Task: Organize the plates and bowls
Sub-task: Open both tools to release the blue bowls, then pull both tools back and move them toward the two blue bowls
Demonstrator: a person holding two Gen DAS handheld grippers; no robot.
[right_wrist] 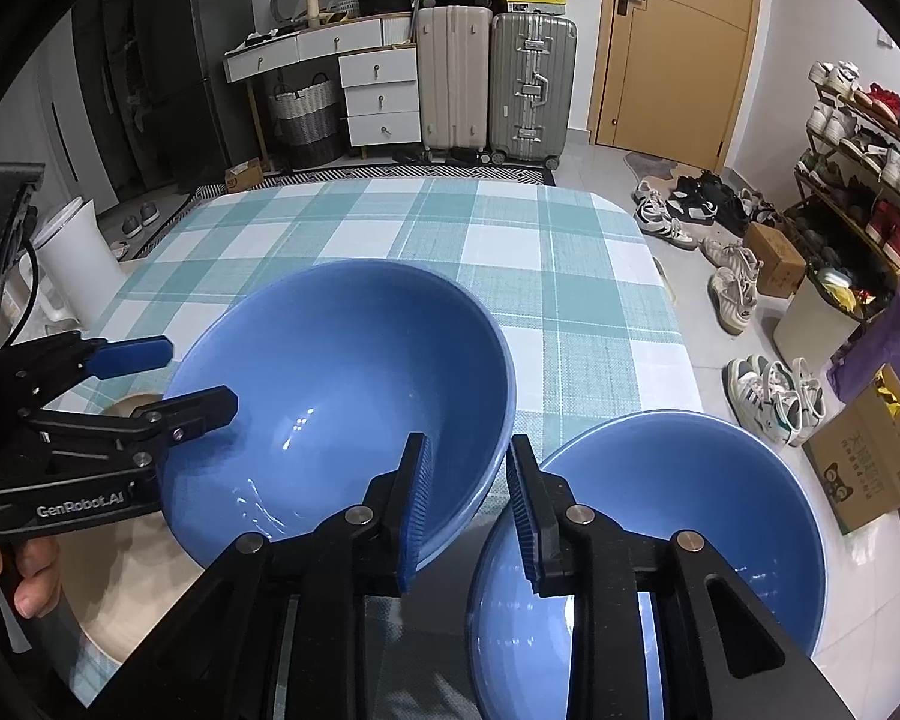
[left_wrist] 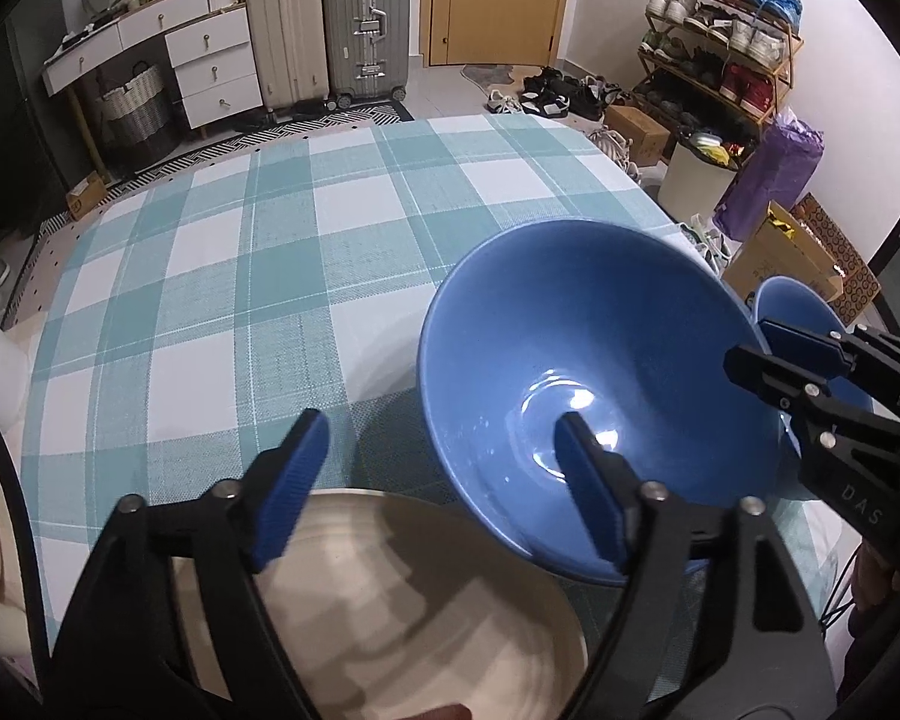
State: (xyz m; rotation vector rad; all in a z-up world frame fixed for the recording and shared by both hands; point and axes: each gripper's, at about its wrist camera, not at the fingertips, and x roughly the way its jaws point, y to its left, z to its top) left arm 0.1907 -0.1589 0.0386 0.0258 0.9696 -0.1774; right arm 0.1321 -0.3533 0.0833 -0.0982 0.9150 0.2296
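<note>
A large blue bowl point(left_wrist: 570, 360) point(right_wrist: 342, 372) stands on the checked tablecloth. My left gripper point(left_wrist: 444, 486) point(right_wrist: 180, 378) is open wide across the bowl's left rim, one finger inside and one outside, neither pad pressing. My right gripper point(right_wrist: 471, 504) point(left_wrist: 750, 345) straddles the opposite rim with a narrow gap, and cloth shows between the rim and the outer pad. A second blue bowl point(right_wrist: 678, 516) point(left_wrist: 792, 300) sits just right of the first, under the right gripper's outer finger. A cream plate point(left_wrist: 390, 600) point(right_wrist: 126, 588) lies below the left gripper.
The table point(left_wrist: 240, 276) drops off close behind the second bowl on the right, with shoes and boxes on the floor beyond. A white jug point(right_wrist: 72, 264) stands at the table's far left. A person's hand point(right_wrist: 30, 570) holds the left gripper.
</note>
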